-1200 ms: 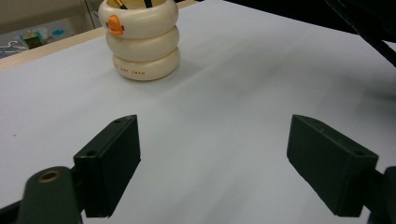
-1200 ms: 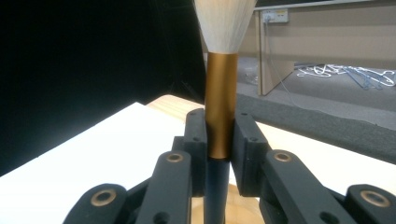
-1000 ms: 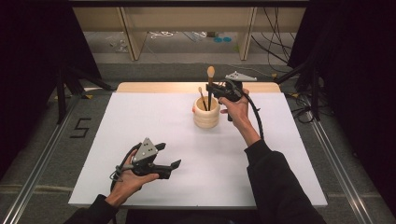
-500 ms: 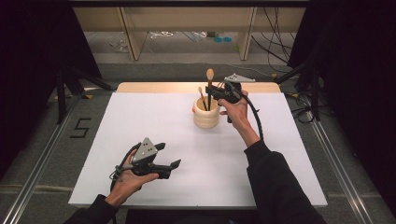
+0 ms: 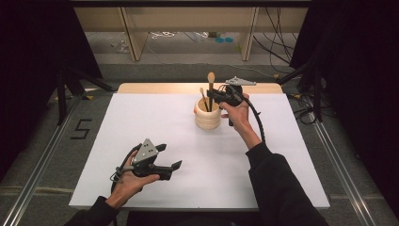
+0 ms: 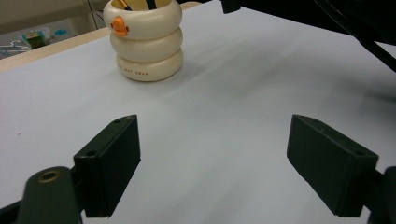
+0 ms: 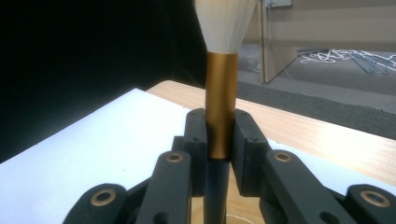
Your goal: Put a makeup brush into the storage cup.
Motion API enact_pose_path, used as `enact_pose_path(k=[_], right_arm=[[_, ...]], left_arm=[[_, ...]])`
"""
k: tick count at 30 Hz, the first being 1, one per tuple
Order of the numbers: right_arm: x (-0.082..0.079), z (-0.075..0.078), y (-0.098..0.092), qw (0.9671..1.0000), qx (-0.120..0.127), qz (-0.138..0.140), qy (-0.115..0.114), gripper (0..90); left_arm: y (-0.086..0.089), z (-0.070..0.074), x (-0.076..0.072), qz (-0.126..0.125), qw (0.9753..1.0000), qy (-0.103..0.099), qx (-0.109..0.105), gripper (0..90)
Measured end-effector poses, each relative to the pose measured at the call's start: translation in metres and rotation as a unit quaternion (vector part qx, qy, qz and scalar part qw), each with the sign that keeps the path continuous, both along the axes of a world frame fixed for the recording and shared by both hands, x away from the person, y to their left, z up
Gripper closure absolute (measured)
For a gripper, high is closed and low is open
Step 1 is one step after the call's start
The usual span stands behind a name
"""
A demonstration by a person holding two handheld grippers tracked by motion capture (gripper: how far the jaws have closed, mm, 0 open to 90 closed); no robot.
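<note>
1. Left gripper view is looking along the left gripper [image 6: 215, 172], whose two black jaws are standing wide apart with nothing between them; bare white table [image 6: 224, 116] is lying under and between the fingers [image 6: 109, 168].
2. Ahead of those fingers, well apart from them and a little toward the left one, a cream ringed cup [image 6: 147, 39] with an orange mark on its side is standing upright on the table, with dark handles poking out of its mouth.
3. High view is showing the same left gripper [image 5: 160, 157] being held in the person's left hand [image 5: 131, 181] near the front edge of the table [image 5: 141, 117], its jaws pointing toward the right and spread open.
4. Farther off in that view, the right gripper [image 5: 212, 95] is hanging just above the cup [image 5: 207, 115], with the person's right hand [image 5: 237, 115] just beside the cup's right side.
5. Right gripper view is showing the right gripper [image 7: 219, 140] closing its fingers [image 7: 196, 140] on a brush [image 7: 221, 107]: both pads are pressing the lower end of its gold collar, the dark handle is running down below the fingers, and the white bristles are rising above them.
6. The brush is standing upright between the fingers, and in the high view its pale tip [image 5: 211, 77] is sticking up above the cup; I cannot tell whether its lower end is touching the cup's inside.
7. Beyond the fingers, the table's wooden far edge [image 7: 299, 126] is running across.
</note>
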State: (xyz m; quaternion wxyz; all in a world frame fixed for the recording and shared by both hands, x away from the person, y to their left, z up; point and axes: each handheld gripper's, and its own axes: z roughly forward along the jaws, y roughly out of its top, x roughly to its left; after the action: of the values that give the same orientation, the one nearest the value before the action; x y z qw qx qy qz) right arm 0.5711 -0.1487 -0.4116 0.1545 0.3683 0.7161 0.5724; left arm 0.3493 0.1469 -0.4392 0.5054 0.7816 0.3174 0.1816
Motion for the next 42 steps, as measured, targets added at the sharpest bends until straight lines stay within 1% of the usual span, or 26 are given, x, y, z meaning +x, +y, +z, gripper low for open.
enact_pose_path(k=[2,3,4,5,7,8,9,12,13,15,16,18,23,25,26,27,28,30,32,33,34,36,37,38,39,42], right_arm=[[0.001,-0.001,0.0,1.0,-0.001,0.003,-0.005,78.0],[0.001,-0.002,0.0,0.9999,-0.005,0.003,-0.01,78.0],[0.0,-0.002,0.001,1.0,-0.004,0.002,-0.001,78.0],[0.0,-0.003,0.001,1.0,-0.008,0.003,-0.003,78.0],[0.001,-0.005,0.002,1.0,-0.007,0.004,-0.002,77.9],[0.0,-0.005,0.003,1.0,-0.008,0.003,0.002,77.9],[0.001,-0.006,0.003,0.9999,-0.01,0.006,-0.002,77.8],[0.0,-0.007,0.004,0.9999,-0.01,0.005,0.008,77.8],[0.001,-0.008,0.004,0.9999,-0.013,0.003,-0.001,77.8],[0.002,-0.01,0.003,0.9998,-0.016,0.006,-0.004,77.8],[0.002,-0.01,0.003,0.9998,-0.019,0.004,-0.004,77.8],[0.001,-0.01,0.004,0.9998,-0.016,0.005,0.008,77.8],[0.001,-0.011,0.003,0.9998,-0.02,0.004,0.005,77.1],[0.001,-0.011,0.003,0.9998,-0.02,0.005,0.004,74.0],[0.002,-0.011,0.004,0.9998,-0.02,0.004,0.006,69.3],[0.001,-0.011,0.004,0.9997,-0.019,-0.001,0.013,63.3],[0.002,-0.011,0.004,0.9997,-0.022,-0.006,0.01,58.3],[0.002,-0.01,0.004,0.9997,-0.014,-0.014,0.015,47.1],[0.002,-0.007,0.003,0.9994,-0.014,-0.024,0.021,37.7],[0.002,-0.007,0.003,0.9994,-0.013,-0.026,0.02,35.6],[0.001,-0.005,0.002,0.9992,-0.012,-0.029,0.025,34.6],[0.001,-0.003,0.001,0.9993,-0.012,-0.032,0.016,31.5],[0.0,-0.001,0.0,0.9993,-0.012,-0.032,0.018,30.9],[0.0,0.0,-0.001,0.9994,-0.012,-0.031,0.013,30.4],[-0.002,0.001,-0.002,0.9992,-0.012,-0.034,0.017,30.0],[-0.004,0.005,-0.003,0.9993,-0.013,-0.033,0.01,29.2]], left_arm=[[-0.001,0.0,-0.001,0.003,1.0,0.005,-0.004,17.4],[0.0,0.0,0.0,0.001,1.0,0.001,0.0,17.4],[0.0,0.0,0.0,0.001,1.0,0.001,0.0,17.4],[0.0,0.0,0.0,0.0,1.0,0.001,-0.002,17.4],[-0.001,0.0,-0.001,0.002,1.0,0.005,-0.006,17.4],[-0.001,0.0,0.0,0.0,1.0,0.003,-0.005,17.4],[-0.001,0.0,0.0,0.001,1.0,0.005,-0.006,17.3],[0.0,0.0,0.0,0.0,1.0,0.001,-0.003,17.4],[0.0,0.0,0.0,-0.001,1.0,0.001,-0.002,17.4],[-0.001,0.0,0.0,-0.001,1.0,0.003,-0.005,17.4],[-0.001,0.0,0.0,0.0,1.0,0.003,-0.006,17.4],[-0.001,0.0,-0.001,0.001,1.0,0.004,-0.007,17.4],[-0.001,0.0,-0.001,0.001,1.0,0.005,-0.007,17.4],[-0.001,0.0,0.0,0.0,1.0,0.004,-0.006,17.4],[0.0,0.0,0.0,-0.002,1.0,0.002,-0.004,17.4],[0.0,0.0,0.0,-0.001,1.0,0.002,-0.004,17.4],[-0.001,0.0,-0.001,0.0,1.0,0.005,-0.007,17.4],[0.0,0.0,0.0,0.001,1.0,0.003,-0.006,17.4],[0.0,0.0,0.0,0.0,1.0,0.003,-0.007,17.4],[0.0,0.0,0.0,0.0,1.0,0.003,-0.007,17.4],[0.0,0.0,0.0,0.0,1.0,0.003,-0.007,17.4],[0.0,0.0,0.0,0.0,1.0,0.003,-0.008,17.4],[0.0,0.0,-0.001,0.001,1.0,0.004,-0.005,17.4],[0.0,0.0,-0.001,0.001,1.0,0.004,-0.005,17.4],[0.0,0.0,0.0,0.0,1.0,0.004,-0.007,17.4],[0.0,0.0,0.0,0.0,1.0,0.003,-0.007,17.4]])
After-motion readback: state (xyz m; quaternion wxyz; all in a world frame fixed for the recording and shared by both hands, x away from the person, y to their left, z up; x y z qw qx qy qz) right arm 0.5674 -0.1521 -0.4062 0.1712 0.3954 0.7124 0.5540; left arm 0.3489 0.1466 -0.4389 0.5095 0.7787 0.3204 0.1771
